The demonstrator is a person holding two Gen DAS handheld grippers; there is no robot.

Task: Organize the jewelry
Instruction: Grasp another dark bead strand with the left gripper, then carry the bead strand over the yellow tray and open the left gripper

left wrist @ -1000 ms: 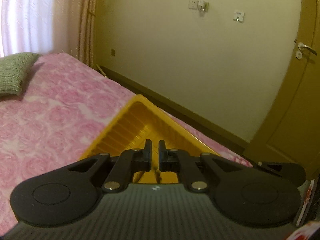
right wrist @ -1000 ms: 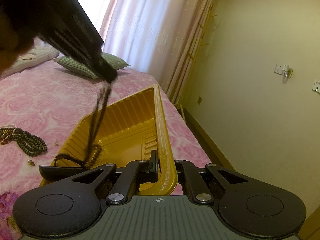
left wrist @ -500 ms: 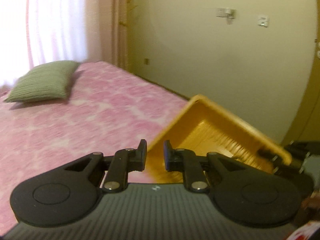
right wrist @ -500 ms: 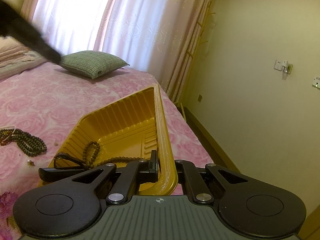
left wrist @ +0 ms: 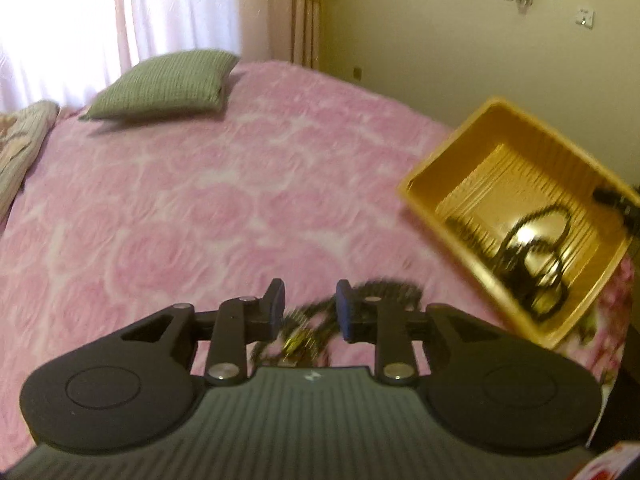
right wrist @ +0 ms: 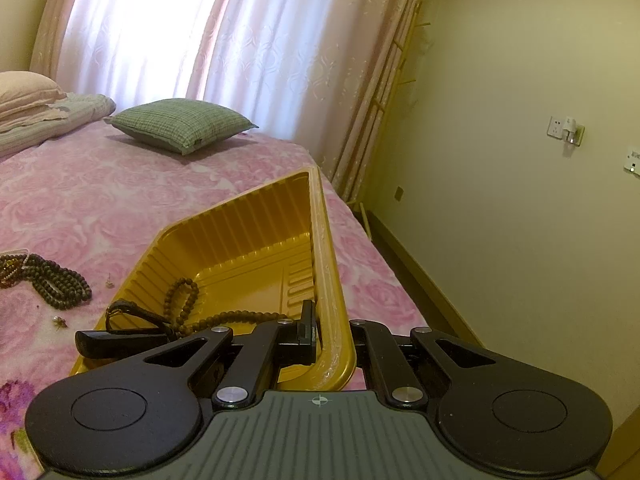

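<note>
A yellow plastic tray [right wrist: 332,280] lies on the pink bed, and my right gripper [right wrist: 332,334] is shut on its near rim. Inside it lie a brown bead string [right wrist: 182,304] and a dark cord piece [right wrist: 128,314]. The tray also shows in the left wrist view [left wrist: 424,196] at the right, with dark jewelry [left wrist: 536,264] in it. My left gripper [left wrist: 310,306] is open and empty, low over a blurred pile of dark beads and gold bits [left wrist: 380,292] on the bedspread. That pile [right wrist: 56,282] lies left of the tray in the right wrist view.
A green cushion [left wrist: 164,84] and folded bedding [right wrist: 36,116] lie at the head of the bed by the curtains [right wrist: 240,48]. Small loose bits [right wrist: 60,322] lie on the bedspread near the tray. The bed's edge drops to the floor right of the tray.
My left gripper has let the bead string drop into the tray, opened, and swung left and down over the bead pile on the bed. My right gripper still holds the tray rim.
</note>
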